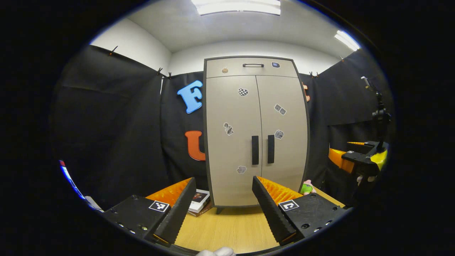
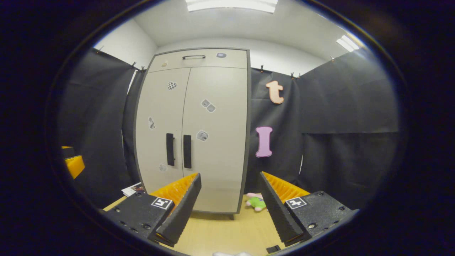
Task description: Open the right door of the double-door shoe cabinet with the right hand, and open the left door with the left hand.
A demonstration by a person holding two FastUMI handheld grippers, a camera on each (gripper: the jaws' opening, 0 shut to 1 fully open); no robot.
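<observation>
Left gripper view: shoe cabinet [image 1: 256,131] at 12 o'clock, 2 doors closed; left gripper [image 1: 224,206] and right gripper [image 2: 231,209] both spread apart, holding nothing.

Black cloth drapes [image 2: 341,106] hang clipped along white upper walls [image 1: 135,42], under a white ceiling with a long bright light panel [image 1: 236,6]. Below the drapes lies a pale wood-grain floor [image 1: 227,227]. A second light strip [image 1: 346,40] glows right of the panel.

You face a tall beige shoe cabinet [image 1: 256,131] standing upright on a wooden surface, both doors shut: left door [image 1: 233,142], right door [image 1: 284,138], two dark vertical handles [image 1: 255,150] side by side at the centre.
</observation>
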